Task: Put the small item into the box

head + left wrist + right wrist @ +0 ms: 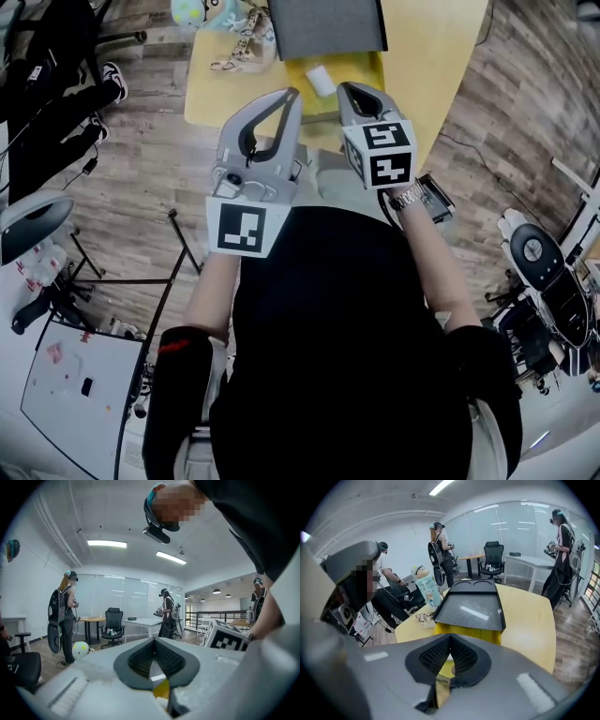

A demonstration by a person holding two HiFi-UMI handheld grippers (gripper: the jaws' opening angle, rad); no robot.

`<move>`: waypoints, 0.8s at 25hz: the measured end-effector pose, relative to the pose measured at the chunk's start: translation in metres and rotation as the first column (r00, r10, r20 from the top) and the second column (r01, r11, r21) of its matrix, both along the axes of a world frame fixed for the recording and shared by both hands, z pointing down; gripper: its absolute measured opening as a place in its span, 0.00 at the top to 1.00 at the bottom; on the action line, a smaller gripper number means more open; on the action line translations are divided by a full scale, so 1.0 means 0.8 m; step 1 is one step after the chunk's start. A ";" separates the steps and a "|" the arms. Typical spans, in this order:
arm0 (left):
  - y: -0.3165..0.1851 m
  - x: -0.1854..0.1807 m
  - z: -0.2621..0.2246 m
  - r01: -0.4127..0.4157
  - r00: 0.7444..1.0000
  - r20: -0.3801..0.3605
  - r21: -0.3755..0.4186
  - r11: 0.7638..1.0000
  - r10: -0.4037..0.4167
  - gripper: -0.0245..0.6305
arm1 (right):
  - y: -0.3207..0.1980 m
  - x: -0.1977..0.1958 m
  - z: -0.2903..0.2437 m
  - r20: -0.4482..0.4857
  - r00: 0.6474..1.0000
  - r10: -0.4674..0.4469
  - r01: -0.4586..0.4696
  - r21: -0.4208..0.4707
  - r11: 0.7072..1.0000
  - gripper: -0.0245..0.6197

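A yellow box [354, 75] stands on the yellow table [431, 56] with its dark grey lid [326, 26] swung open behind it. A small white item [320, 80] lies on the box's bright yellow inside. In the head view my left gripper [292, 94] hangs just left of the box's near end with its tips together and nothing in them. My right gripper [345, 87] hovers over the box's near right part, shut and empty. In the right gripper view its jaws [450, 635] meet below the lid [471, 606]. The left gripper [153, 640] points level into the room.
A teal and white toy [202, 9] and a patterned strap [239, 47] lie at the table's far left corner. Wood floor surrounds the table, with a white table [75, 384] and black stands at the left. Other people and an office chair [112, 625] stand across the room.
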State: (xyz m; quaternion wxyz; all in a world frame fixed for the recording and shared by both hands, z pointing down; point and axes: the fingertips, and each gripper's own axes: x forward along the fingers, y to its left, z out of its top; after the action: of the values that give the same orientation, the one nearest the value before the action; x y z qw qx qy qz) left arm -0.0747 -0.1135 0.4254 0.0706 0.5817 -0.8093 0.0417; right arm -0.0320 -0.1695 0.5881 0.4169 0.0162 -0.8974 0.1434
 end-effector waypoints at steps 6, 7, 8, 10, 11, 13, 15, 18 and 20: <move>-0.004 0.020 -0.018 -0.001 0.999 0.050 0.016 1.000 0.001 0.96 | -0.009 0.009 -0.042 0.083 0.997 -0.005 0.003 0.027 1.000 0.96; -0.004 0.024 -0.021 0.000 0.998 0.058 0.019 1.000 -0.001 0.96 | -0.011 0.011 -0.050 0.099 0.995 -0.009 0.005 0.038 0.999 0.96; -0.005 0.029 -0.024 0.002 0.998 0.067 0.023 1.000 -0.004 0.96 | -0.013 0.014 -0.059 0.116 0.993 -0.012 0.006 0.057 0.998 0.96; -0.006 0.037 -0.029 0.009 0.996 0.085 0.029 1.000 -0.011 0.96 | -0.018 0.020 -0.078 0.154 0.988 -0.017 0.002 0.099 0.995 0.96; -0.006 0.041 -0.031 0.011 0.996 0.093 0.030 0.999 -0.014 0.96 | -0.021 0.023 -0.087 0.173 0.985 -0.018 -0.002 0.116 0.993 0.96; -0.005 0.048 -0.036 0.017 0.994 0.103 0.036 0.999 -0.021 0.96 | -0.023 0.026 -0.106 0.211 0.977 -0.022 -0.007 0.136 0.991 0.96; -0.002 0.052 -0.040 0.023 0.994 0.108 0.040 0.999 -0.027 0.96 | -0.023 0.028 -0.125 0.247 0.969 -0.026 -0.011 0.146 0.989 0.96; 0.007 0.060 -0.047 0.041 0.995 0.085 0.046 0.998 -0.045 0.96 | -0.019 0.036 -0.153 0.296 0.955 -0.029 -0.015 0.145 0.989 0.96; 0.010 0.063 -0.056 0.058 0.995 0.075 0.068 0.996 -0.063 0.96 | -0.017 0.041 -0.173 0.340 0.940 -0.025 -0.022 0.133 0.991 0.96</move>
State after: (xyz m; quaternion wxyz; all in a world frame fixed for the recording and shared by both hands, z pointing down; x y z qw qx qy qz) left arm -0.0245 -0.1058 0.3803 0.0212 0.5569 -0.8296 0.0354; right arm 0.0008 -0.1832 0.4495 0.2532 0.0188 -0.9637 0.0826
